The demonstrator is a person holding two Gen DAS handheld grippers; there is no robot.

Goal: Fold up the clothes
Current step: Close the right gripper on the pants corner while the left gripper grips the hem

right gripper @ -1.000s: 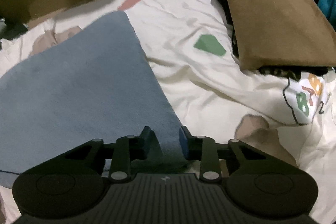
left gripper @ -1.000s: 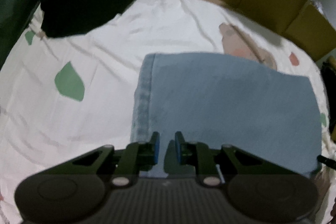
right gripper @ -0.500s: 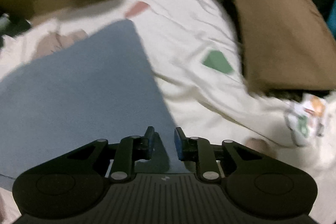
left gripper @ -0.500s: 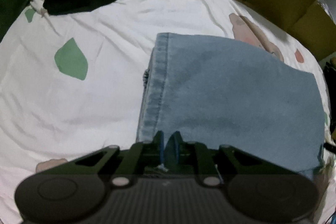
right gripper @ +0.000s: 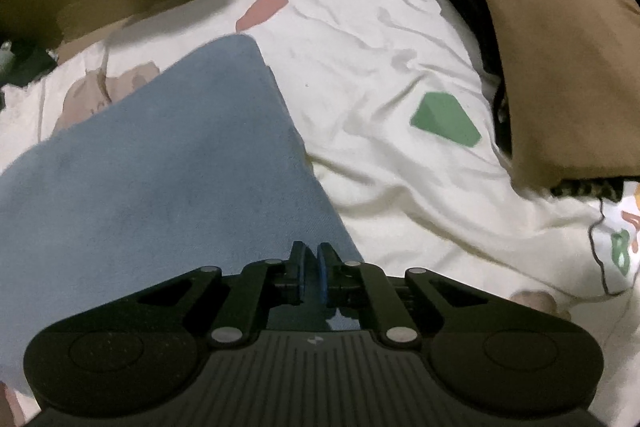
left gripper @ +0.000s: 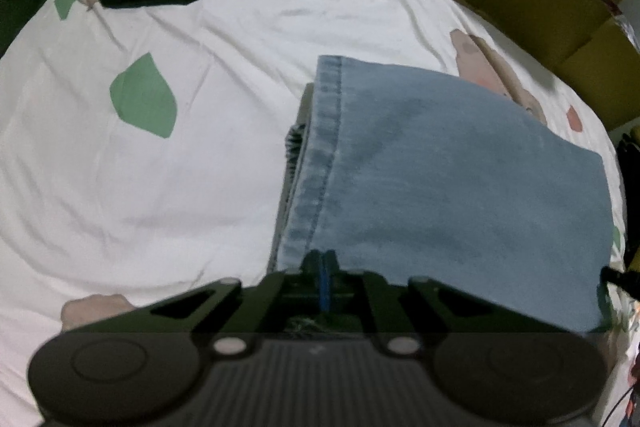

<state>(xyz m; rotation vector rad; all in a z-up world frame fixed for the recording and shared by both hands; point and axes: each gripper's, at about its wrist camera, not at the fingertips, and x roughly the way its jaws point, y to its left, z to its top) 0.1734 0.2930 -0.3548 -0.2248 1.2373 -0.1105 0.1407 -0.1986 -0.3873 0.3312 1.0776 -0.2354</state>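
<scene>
Bed (left gripper: 224, 187): soft, printed sheet.
Jeans (left gripper: 448, 187): folded denim, heavy, limp; grasp near corners.
Left gripper (left gripper: 323, 259): jaws just closed, clamped on the hem corner.
Right gripper (right gripper: 310, 257): jaws just closing, seemingly pinching the jeans' near edge.

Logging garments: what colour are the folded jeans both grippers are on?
Light blue denim jeans, clearest in the left wrist view.

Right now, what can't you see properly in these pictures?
- Left wrist view: the near edge of the folded jeans hides behind the left gripper.
- Right wrist view: the right gripper covers the jeans' near corner.
- Right wrist view: a brown pillow covers most of a dark patterned cloth.
</scene>
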